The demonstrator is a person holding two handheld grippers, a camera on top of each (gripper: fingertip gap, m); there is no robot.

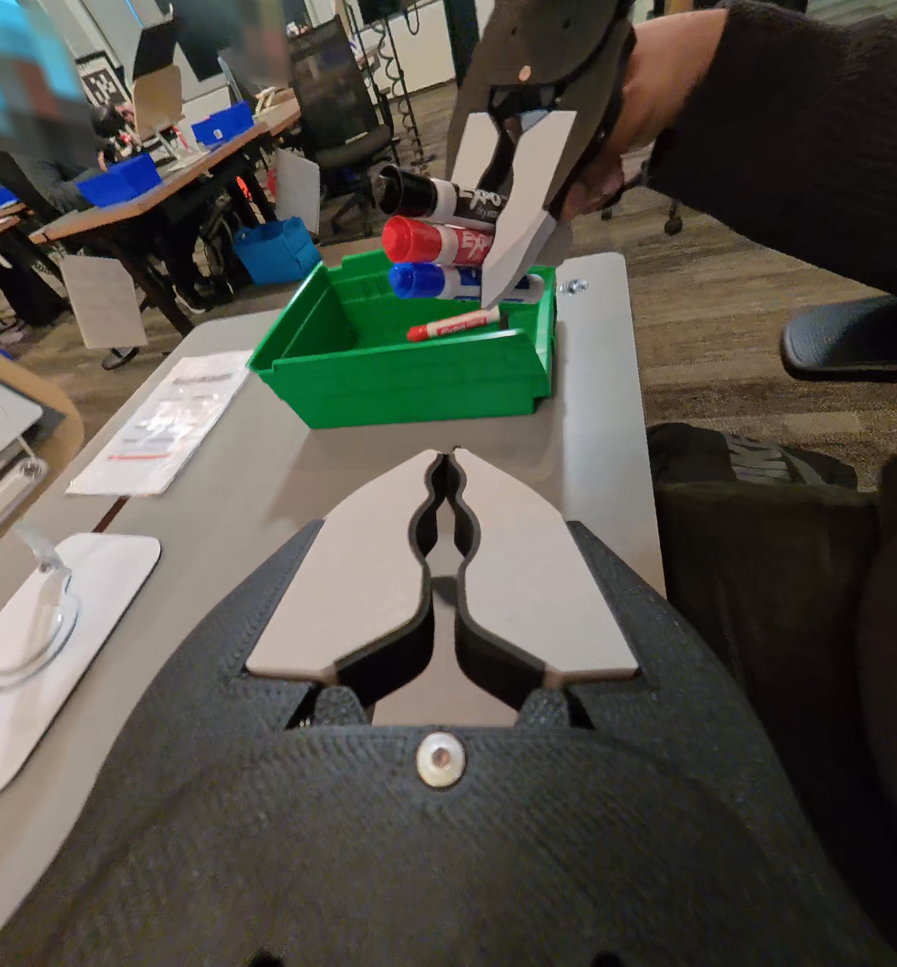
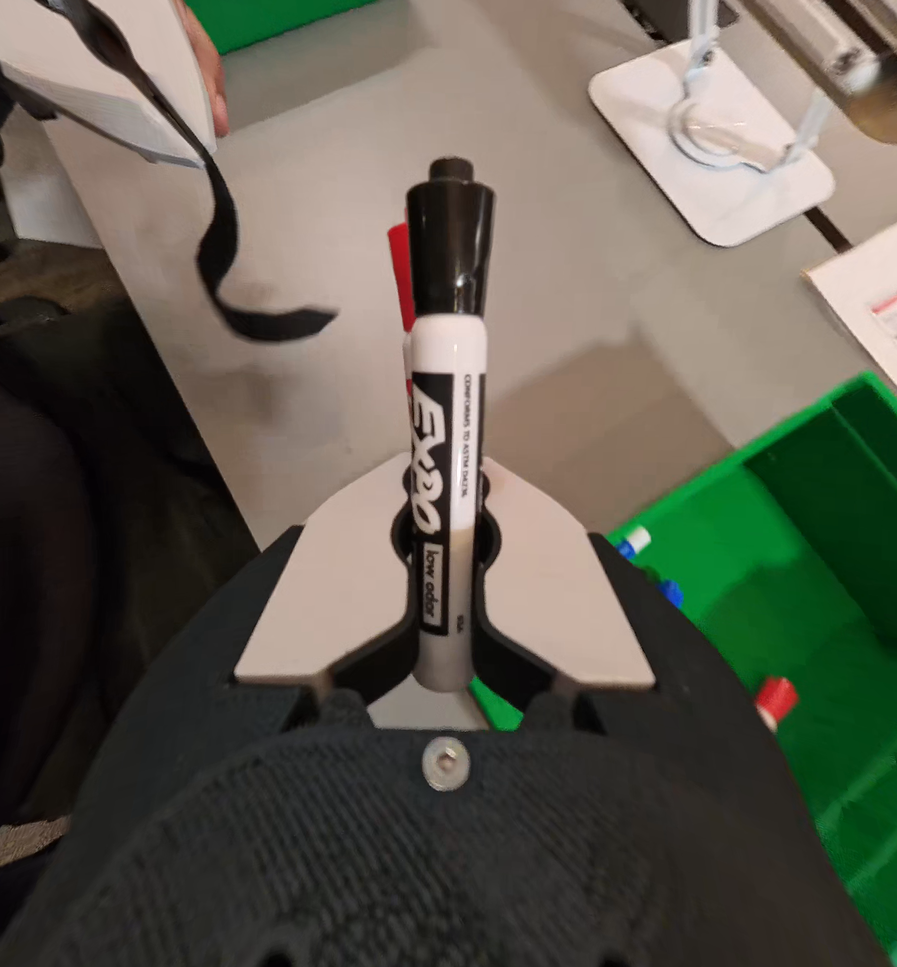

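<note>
My right gripper is shut on a bundle of markers: a black-capped marker on top and a red one behind it. In the left wrist view the right gripper holds black, red and blue markers stacked above the green bin. A thin red marker lies in the bin. My left gripper is shut and empty over the grey table, short of the bin. It also shows in the right wrist view.
A sheet in a clear sleeve lies left of the bin. A white stand base sits at the table's left. The table edge, a person's legs and a chair armrest are to the right. Desks with blue bins stand behind. The tips of one gripper are about 15 centimeters away from the tips of the other.
</note>
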